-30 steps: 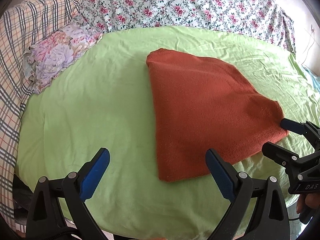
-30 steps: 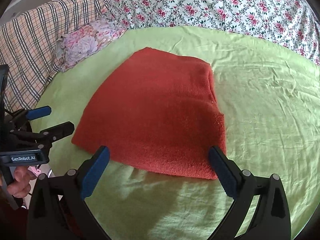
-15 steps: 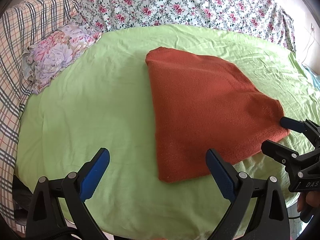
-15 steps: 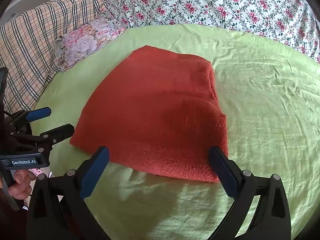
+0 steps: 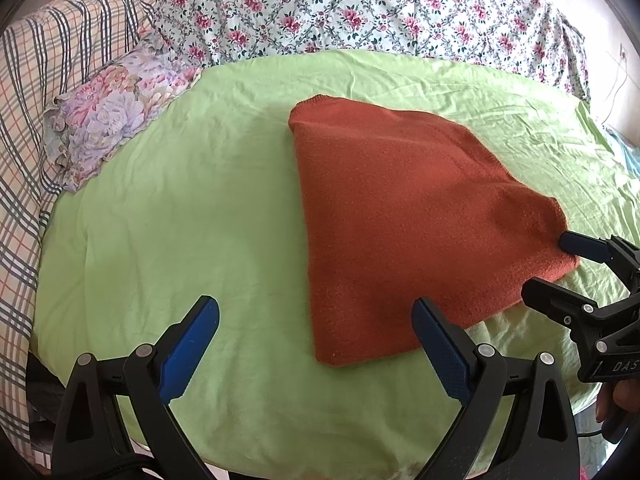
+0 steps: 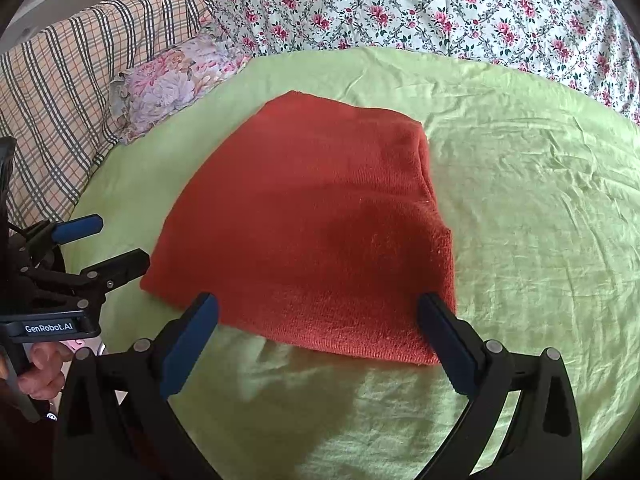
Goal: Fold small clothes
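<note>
A rust-red knitted garment (image 5: 404, 216) lies folded flat on the green sheet (image 5: 192, 208); it also shows in the right wrist view (image 6: 320, 228). My left gripper (image 5: 316, 316) is open and empty, hovering over the sheet at the garment's near left corner. My right gripper (image 6: 320, 312) is open and empty, its jaws straddling the garment's near edge just above it. Each gripper shows in the other's view: the right one (image 5: 560, 268) at the garment's right corner, the left one (image 6: 104, 244) at its left corner.
A floral pillow (image 5: 116, 108) lies at the left of the sheet. A plaid blanket (image 5: 36, 92) and a rose-patterned quilt (image 5: 360, 4) bound the far side. The bed's near edge runs just under the grippers.
Both grippers have stayed open and nearly still. The garment lies as before, with only a slight shift of view.
</note>
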`<state>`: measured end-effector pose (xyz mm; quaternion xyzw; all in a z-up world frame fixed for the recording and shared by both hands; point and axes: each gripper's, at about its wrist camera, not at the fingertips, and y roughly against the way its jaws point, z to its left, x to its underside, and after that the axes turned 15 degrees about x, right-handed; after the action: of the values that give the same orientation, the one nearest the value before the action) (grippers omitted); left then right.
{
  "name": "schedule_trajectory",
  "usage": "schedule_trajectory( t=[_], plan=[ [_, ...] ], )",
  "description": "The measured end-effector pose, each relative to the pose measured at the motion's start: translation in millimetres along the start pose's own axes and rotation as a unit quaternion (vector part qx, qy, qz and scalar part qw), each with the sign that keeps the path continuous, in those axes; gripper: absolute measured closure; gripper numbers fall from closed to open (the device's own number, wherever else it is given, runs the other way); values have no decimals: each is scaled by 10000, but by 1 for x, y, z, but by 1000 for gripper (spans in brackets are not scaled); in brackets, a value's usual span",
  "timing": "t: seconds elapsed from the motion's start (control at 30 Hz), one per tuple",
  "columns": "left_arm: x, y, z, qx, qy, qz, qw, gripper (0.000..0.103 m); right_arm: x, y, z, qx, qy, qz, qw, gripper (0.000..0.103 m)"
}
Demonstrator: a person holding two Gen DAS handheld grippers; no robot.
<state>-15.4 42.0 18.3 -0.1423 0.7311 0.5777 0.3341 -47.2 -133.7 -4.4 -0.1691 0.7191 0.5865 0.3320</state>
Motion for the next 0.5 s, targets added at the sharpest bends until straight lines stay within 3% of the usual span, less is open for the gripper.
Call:
schedule_trajectory(
  t=[0.5],
  plan=[
    [1,1,-4,-11,-35,10,10000,5,0,0,-1,-10,-3,1,10000,3]
  ],
)
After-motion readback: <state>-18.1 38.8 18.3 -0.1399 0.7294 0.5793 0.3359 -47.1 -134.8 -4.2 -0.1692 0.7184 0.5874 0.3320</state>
